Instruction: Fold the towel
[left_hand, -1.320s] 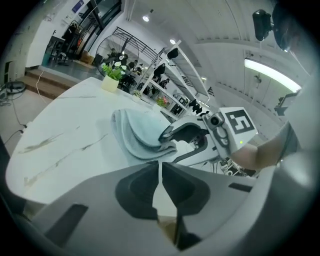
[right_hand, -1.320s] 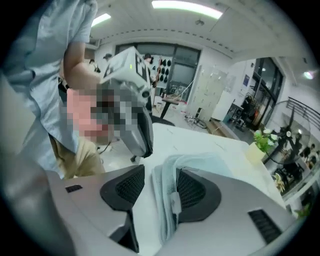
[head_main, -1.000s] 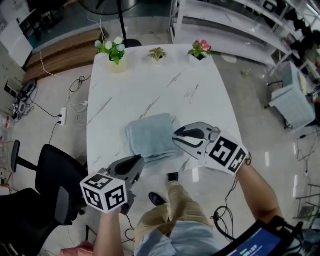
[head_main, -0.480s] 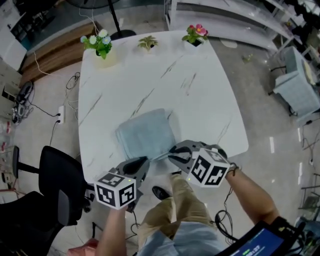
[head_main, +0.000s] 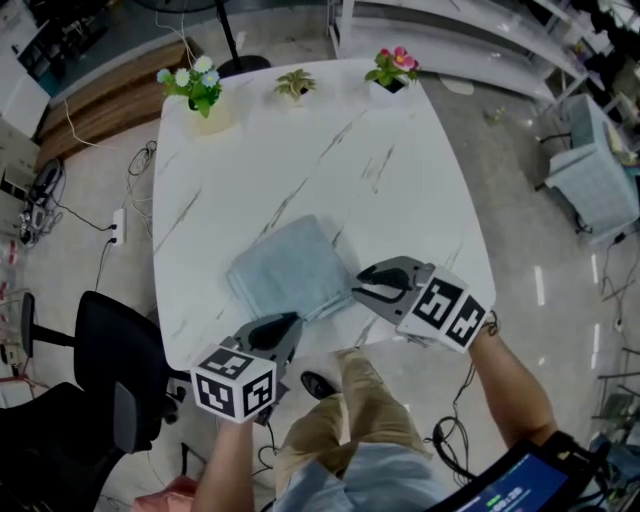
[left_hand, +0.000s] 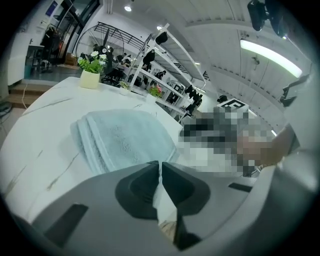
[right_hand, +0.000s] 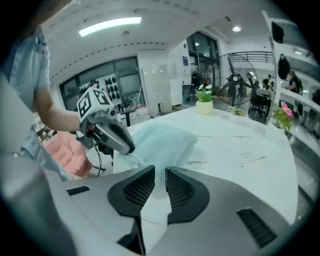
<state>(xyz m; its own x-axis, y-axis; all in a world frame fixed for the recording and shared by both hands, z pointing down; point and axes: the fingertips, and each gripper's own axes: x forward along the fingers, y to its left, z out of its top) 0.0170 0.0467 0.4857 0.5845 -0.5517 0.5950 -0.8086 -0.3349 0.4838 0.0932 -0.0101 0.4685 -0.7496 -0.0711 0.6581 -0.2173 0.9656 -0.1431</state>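
Pale blue-grey terry, the towel (head_main: 290, 268) lies folded on the white marbled bench (head_main: 400, 190), in the lower middle of the head view and on the near half of the bench top. Its stacked layers show as ridged edges along its left side in the left gripper view. My left gripper (head_main: 283, 326) sits at the lower left of the towel, at the near edge of the bench, pointing up the frame toward the cloth. Its dark fingers (left_hand: 140, 185) are pressed together at the tips with nothing caught between them, and the towel lies just ahead of them; whether the tips touch the cloth I cannot tell. My right gripper (head_main: 360, 287) is just beside the towel's lower right corner, pointing left across the frame. Its ribbed fingers (right_hand: 185, 192) stand a narrow slot apart, having just been opening, and only bare bench and the towel beyond show through that gap; nothing is held. Three small potted plants line the far edge of the bench at the top of the head view: white flowers (head_main: 195, 85), a green sprig (head_main: 293, 86) and pink flowers (head_main: 392, 68). At the lower left of that view, off the bench, stands a black chair (head_main: 110, 360).
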